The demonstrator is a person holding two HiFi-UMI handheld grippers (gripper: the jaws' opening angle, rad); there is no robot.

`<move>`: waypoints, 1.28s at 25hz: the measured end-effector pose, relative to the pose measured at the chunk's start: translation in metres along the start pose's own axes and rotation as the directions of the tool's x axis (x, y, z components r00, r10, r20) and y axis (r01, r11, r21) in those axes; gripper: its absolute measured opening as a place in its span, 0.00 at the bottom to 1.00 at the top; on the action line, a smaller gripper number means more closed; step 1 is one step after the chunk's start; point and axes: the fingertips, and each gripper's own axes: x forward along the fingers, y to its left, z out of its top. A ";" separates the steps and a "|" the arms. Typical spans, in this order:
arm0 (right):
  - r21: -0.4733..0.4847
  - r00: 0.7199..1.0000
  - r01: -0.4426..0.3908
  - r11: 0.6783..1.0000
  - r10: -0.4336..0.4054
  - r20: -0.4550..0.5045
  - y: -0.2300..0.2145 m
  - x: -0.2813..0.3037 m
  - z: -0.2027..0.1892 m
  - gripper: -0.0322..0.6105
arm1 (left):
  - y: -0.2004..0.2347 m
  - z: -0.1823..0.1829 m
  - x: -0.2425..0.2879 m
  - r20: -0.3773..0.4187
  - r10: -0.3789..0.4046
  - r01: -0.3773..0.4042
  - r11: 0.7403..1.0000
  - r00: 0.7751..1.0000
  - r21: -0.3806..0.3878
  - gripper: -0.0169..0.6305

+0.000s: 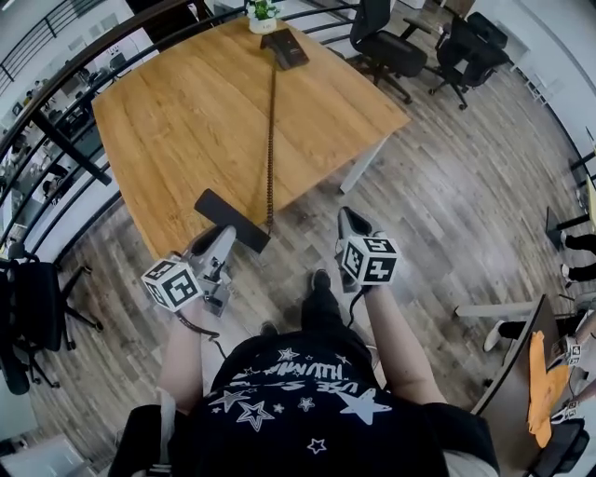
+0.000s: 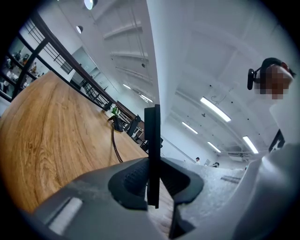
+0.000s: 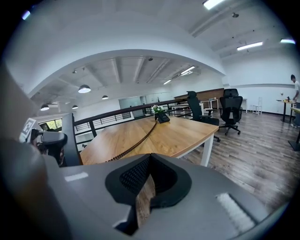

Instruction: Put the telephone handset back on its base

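Note:
The black telephone handset (image 1: pixel 231 220) hangs over the near edge of the wooden table (image 1: pixel 186 121). My left gripper (image 1: pixel 223 235) is shut on it. In the left gripper view the handset (image 2: pixel 152 140) stands edge-on as a thin slab, pinched between the pads of the left gripper (image 2: pixel 152 185). A coiled cord (image 1: pixel 271 140) runs across the table to the phone base (image 1: pixel 284 48) at the far end. The base (image 3: pixel 162 117) and cord (image 3: pixel 136 144) also show in the right gripper view. My right gripper (image 1: pixel 350 218) hovers off the table's front edge, shut with nothing between its pads (image 3: pixel 146 180).
A small potted plant (image 1: pixel 264 14) stands behind the base. Black office chairs (image 1: pixel 386 47) sit beyond the table's far right corner. A dark railing (image 1: pixel 56 140) runs along the left, with another chair (image 1: pixel 28 317) beside it. A desk (image 1: pixel 521 382) is at the lower right.

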 end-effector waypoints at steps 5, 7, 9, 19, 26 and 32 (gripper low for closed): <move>0.005 0.999 -0.048 0.999 0.048 0.016 -0.039 0.039 0.038 0.05 | -0.002 0.019 0.046 0.037 0.031 -0.031 0.999 0.999 -0.010 0.14; -0.004 0.997 -0.072 0.997 0.073 0.019 -0.054 0.056 0.055 0.05 | -0.003 0.026 0.066 0.051 0.041 -0.040 0.999 0.998 -0.010 0.14; -0.013 0.995 -0.097 0.995 0.097 0.020 -0.068 0.072 0.069 0.05 | -0.003 0.032 0.085 0.063 0.051 -0.051 0.999 0.997 -0.006 0.14; -0.025 0.982 -0.187 0.982 0.188 0.007 -0.136 0.132 0.114 0.05 | 0.001 0.048 0.167 0.121 0.115 -0.112 0.993 0.986 -0.029 0.14; -0.050 0.972 -0.235 0.971 0.234 -0.029 -0.159 0.156 0.122 0.05 | 0.001 0.058 0.203 0.132 0.143 -0.141 0.990 0.981 -0.030 0.14; -0.030 0.967 -0.249 0.968 0.247 -0.067 -0.163 0.181 0.116 0.05 | 0.013 0.071 0.227 0.119 0.144 -0.141 0.989 0.982 -0.034 0.14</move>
